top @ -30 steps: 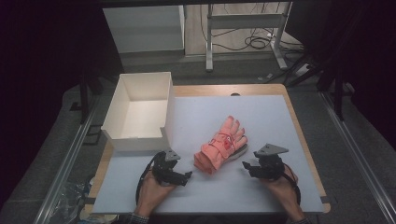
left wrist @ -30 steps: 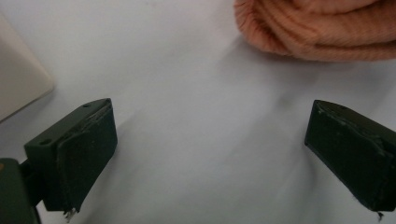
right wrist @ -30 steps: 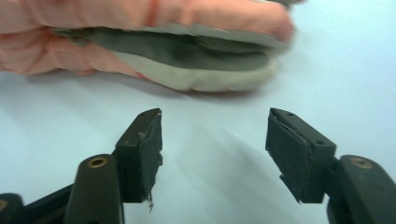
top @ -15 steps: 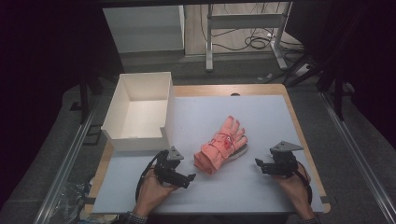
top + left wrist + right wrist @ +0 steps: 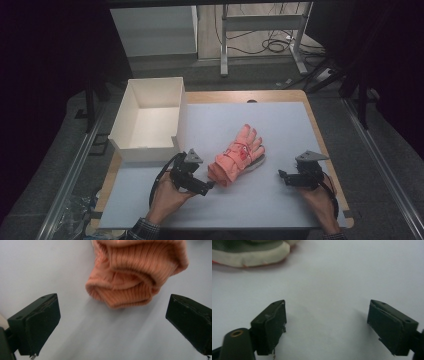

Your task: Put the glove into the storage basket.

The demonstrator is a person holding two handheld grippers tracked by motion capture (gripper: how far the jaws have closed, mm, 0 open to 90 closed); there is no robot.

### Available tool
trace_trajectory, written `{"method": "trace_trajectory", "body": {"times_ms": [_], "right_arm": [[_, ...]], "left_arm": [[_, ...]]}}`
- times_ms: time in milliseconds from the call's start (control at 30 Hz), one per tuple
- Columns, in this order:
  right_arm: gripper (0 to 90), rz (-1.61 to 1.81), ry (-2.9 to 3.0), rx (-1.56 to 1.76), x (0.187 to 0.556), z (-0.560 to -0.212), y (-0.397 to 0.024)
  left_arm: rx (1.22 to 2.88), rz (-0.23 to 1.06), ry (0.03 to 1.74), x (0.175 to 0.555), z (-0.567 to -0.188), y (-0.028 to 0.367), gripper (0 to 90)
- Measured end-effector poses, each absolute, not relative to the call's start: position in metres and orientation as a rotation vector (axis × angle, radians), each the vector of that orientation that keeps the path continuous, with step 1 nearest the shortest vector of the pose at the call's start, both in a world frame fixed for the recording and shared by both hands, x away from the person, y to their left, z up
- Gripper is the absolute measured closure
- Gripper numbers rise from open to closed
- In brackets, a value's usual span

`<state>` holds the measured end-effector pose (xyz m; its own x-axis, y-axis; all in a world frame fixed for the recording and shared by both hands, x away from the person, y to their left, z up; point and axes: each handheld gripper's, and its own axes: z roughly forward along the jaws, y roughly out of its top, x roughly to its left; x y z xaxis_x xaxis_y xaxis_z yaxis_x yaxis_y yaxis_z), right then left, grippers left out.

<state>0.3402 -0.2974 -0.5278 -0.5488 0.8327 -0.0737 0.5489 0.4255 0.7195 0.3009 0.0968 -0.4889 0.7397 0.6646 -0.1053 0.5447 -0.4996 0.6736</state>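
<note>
A pink knitted glove (image 5: 239, 155) lies flat on the white table sheet (image 5: 280, 125), fingers pointing to the far right, ribbed cuff (image 5: 125, 285) toward me. My left gripper (image 5: 209, 186) hovers just short of the cuff with its jaws wide apart; the left gripper view has the cuff ahead of the gap, untouched. Off to the right of the glove, my right gripper (image 5: 283, 176) points left at it from a distance. Its jaws have just been opening and nothing lies between them. A pale edge of the glove (image 5: 252, 255) shows in the top left of the right gripper view.
A white open box (image 5: 147, 117) stands at the left rear of the table, its inside bare. The wooden table edge (image 5: 320, 135) frames the sheet. Beyond the table are a dark floor, metal legs and cables (image 5: 270, 45).
My right gripper has drawn back to the right, away from the glove. My left gripper has lifted a little near the cuff. The glove has stayed put.
</note>
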Motion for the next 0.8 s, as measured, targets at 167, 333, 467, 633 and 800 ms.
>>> {"method": "trace_trajectory", "body": {"times_ms": [167,333,467,633,800], "right_arm": [[12.5,0.911,2.267,1.199,0.342,-0.528,-0.298],[12.5,0.914,2.266,1.199,0.342,-0.529,-0.299],[12.5,0.915,2.265,1.199,0.342,-0.529,-0.299],[12.5,0.916,2.265,1.199,0.342,-0.529,-0.299],[12.5,0.917,2.264,1.2,0.342,-0.529,-0.299]], "left_arm": [[2.242,0.212,0.877,0.307,-0.48,0.084,0.0],[2.255,0.211,0.851,0.312,-0.472,0.069,0.0],[2.262,0.212,0.831,0.316,-0.465,0.059,0.0],[2.269,0.202,0.825,0.322,-0.459,0.05,0.0],[2.275,0.21,0.831,0.33,-0.456,0.036,0.0]]}}
